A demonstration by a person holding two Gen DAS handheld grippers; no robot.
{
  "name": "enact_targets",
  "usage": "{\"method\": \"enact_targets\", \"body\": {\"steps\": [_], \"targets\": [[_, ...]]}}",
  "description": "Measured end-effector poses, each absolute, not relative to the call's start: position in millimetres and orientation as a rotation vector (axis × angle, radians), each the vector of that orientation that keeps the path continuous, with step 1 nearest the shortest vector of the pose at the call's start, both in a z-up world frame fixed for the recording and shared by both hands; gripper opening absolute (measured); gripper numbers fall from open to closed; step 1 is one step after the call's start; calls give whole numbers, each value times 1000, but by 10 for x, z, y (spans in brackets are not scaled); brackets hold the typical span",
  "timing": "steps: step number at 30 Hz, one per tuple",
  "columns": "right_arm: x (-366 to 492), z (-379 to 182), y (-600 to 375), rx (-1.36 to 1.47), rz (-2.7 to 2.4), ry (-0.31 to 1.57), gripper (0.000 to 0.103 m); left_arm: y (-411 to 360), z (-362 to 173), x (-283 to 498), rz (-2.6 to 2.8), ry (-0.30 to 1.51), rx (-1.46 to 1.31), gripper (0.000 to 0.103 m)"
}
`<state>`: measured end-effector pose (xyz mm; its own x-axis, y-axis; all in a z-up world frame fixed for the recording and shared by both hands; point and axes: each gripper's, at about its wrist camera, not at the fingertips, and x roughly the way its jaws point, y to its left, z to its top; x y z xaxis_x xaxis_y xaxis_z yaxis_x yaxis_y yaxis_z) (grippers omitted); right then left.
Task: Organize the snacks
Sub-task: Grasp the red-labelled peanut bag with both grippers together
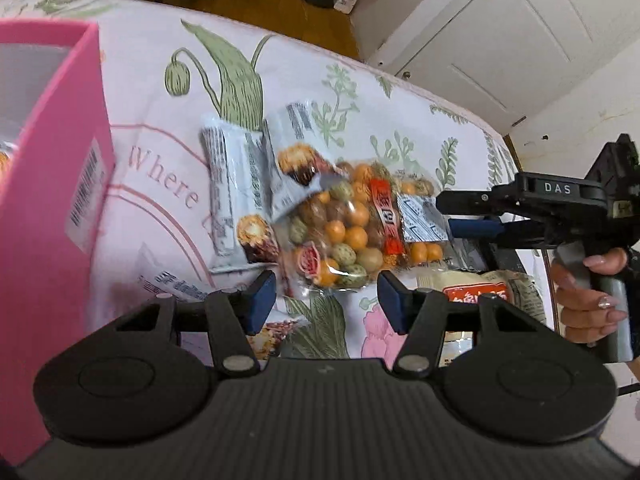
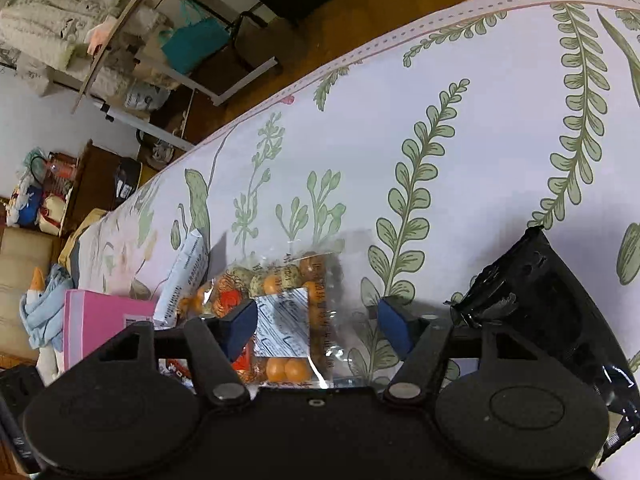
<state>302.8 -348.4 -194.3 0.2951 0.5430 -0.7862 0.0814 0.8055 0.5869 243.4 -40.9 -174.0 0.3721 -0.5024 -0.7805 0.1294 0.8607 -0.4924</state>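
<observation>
Both grippers over snack pile on floral cloth.
Left gripper (image 1: 326, 300) released, empty above clear bag of coated nuts (image 1: 348, 232); right gripper (image 2: 316, 320) released, bag between pads, untouched; pink box (image 1: 52, 184) beside.

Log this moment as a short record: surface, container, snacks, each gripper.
surface: floral tablecloth
container: pink box, at left of the snack pile in the left wrist view
snacks: clear bag of coated nuts; two white snack packets beside it; beige packet nearer the camera
left gripper: open, empty, above the near edge of the nut bag
right gripper: open, straddling the nut bag, pads not pressing
other: black pouch at right in the right wrist view
</observation>
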Motion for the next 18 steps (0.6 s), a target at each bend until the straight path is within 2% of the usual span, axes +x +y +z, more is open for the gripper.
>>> {"method": "enact_targets", "body": {"steps": [3, 6, 7, 9, 10, 11, 13, 15, 18], "targets": [[3020, -1931, -3409, 503, 343, 1257, 54, -456, -1786, 2417, -366, 1080, -348, 55], [3003, -1956, -3351, 492, 353, 1235, 62, -465, -1811, 2412, -359, 1045, -357, 55], [2999, -1956, -3345, 498, 362, 1228, 69, -476, -1817, 2423, -358, 1031, -358, 55], [3000, -1950, -3288, 477, 361, 1226, 70, -511, -1838, 2449, -364, 1012, -353, 55], [3001, -1943, -3265, 453, 361, 1226, 68, -520, -1845, 2456, -364, 1012, -359, 55], [2994, -1923, -3231, 412, 359, 1227, 61, -523, -1846, 2462, -373, 1011, -374, 53], [2980, -1884, -3175, 369, 370, 1234, 59, -566, -1835, 2469, -386, 1028, -380, 53], [2958, -1875, -3146, 365, 384, 1256, 51, -630, -1824, 2457, -372, 1024, -345, 53], [2885, -1852, -3062, 307, 387, 1265, 48, -685, -1835, 2447, -354, 1021, -330, 53]]}}
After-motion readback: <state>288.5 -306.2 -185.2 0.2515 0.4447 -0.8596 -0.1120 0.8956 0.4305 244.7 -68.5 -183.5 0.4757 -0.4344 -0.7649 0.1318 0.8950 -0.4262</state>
